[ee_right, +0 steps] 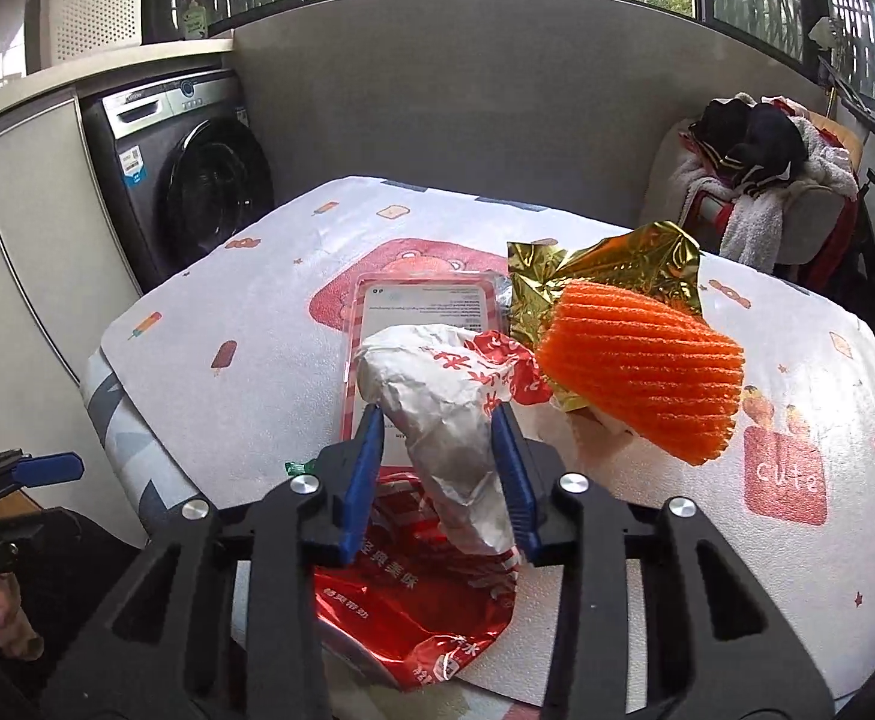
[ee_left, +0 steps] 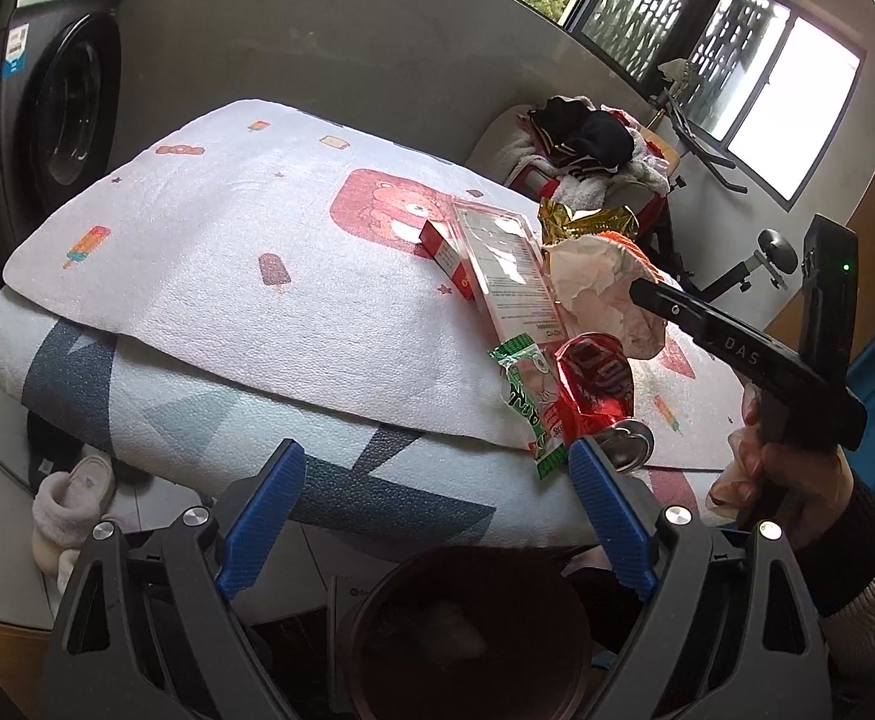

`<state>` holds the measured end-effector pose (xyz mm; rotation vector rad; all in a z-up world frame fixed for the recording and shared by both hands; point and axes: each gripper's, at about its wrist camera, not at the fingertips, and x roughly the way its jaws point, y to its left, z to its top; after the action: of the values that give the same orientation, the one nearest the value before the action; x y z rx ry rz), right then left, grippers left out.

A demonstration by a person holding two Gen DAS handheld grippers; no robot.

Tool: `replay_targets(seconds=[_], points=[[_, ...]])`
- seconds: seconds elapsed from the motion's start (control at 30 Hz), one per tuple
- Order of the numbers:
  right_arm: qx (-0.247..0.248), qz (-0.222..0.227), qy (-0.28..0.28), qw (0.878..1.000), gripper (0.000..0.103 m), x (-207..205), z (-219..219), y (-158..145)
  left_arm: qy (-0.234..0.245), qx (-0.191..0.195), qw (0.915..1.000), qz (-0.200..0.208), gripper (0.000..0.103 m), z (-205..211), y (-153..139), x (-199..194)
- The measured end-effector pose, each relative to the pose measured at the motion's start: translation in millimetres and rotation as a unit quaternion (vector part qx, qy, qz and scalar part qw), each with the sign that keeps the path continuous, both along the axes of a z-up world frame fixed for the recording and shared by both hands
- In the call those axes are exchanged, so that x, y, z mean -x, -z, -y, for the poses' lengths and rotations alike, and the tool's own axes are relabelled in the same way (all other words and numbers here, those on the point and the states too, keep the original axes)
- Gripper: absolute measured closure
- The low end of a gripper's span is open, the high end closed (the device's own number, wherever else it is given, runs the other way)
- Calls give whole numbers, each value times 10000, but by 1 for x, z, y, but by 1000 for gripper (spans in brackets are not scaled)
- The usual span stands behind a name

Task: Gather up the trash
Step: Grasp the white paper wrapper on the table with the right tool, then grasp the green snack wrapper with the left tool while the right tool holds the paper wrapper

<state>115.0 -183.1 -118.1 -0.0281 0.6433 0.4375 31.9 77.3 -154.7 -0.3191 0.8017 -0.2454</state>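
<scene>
Two close wrist views, shared table [ee_left: 209, 276]

Black grippers [ee_right: 437, 420]; blue ribbed pads [ee_left: 608, 516]; silver screws; dark sleeve [ee_left: 851, 546], cream cuff.

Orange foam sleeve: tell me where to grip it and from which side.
Take the orange foam sleeve at its wide, flared end, which juts free above the mat toward the near right. Come from that near-right side, claw across the flattened ribbed body. Its narrow end is tucked against the gold foil wrapper, so that side looks harder to reach.
</scene>
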Motion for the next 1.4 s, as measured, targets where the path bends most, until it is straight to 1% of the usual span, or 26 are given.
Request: replay_targets(seconds=[0.17, 0.3, 0.4, 0.53, 0.57, 0.73, 0.83, 0.9, 0.97, 1.03, 1.07, 1.13, 1.27, 1.3, 1.33, 1.4], points=[[-481, 412, 359, 9973, 79, 14, 39, -24, 144, -16, 9999, -2, 23, 9, 0, -1], [-753, 672, 672, 9926, 79, 31, 68, -36, 174, 114, 9998, -70, 28, 12, 0, -6], [-999, 630, 840, 9894, 79, 46, 88, -32, 174, 307, 9992, -196, 33, 13, 2, -13], [-1288, 428, 1047, 9852, 79, 65, 108, -15, 256, 632, 9969, -381, 44, 20, 9, -28], [-1350, 381, 1086, 9841, 79, 68, 112, -11, 270, 693, 9963, -429, 45, 23, 11, -32], [-1408, 314, 1175, 9825, 79, 80, 125, -3, 262, 933, 9924, -752, 58, 36, 28, -60], [-1454, 343, 1194, 9815, 79, 83, 130, -4, 138, 1185, 9886, -918, 62, 39, 36, -77], [-1460, 360, 1187, 9815, 79, 84, 133, -4, -17, 1452, 9841, -1025, 63, 37, 42, -88], [-1445, 371, 1185, 9817, 79, 86, 135, -5, -207, 1749, 9771, -1190, 63, 33, 48, -97], [-1442, 377, 1190, 9816, 79, 87, 137, -5, -351, 1960, 9707, -1343, 67, 30, 53, -103], [-1448, 376, 1193, 9815, 79, 88, 138, -5, -376, 2025, 9685, -1396, 67, 30, 55, -106], [-1468, 359, 1207, 9811, 79, 88, 140, -4, -388, 2020, 9677, -1460, 67, 32, 58, -109], [-1503, 306, 1227, 9805, 79, 87, 142, -2, -347, 1951, 9692, -1459, 68, 37, 61, -110], [-1505, 292, 1226, 9806, 79, 87, 141, -1, -345, 1931, 9696, -1463, 73, 38, 63, -111], [-1504, 279, 1222, 9806, 79, 87, 140, 0, -353, 1868, 9705, -1480, 85, 39, 63, -113], [-1488, 263, 1206, 9811, 79, 88, 139, 0, -346, 1721, 9741, -1425, 94, 39, 62, -112]])
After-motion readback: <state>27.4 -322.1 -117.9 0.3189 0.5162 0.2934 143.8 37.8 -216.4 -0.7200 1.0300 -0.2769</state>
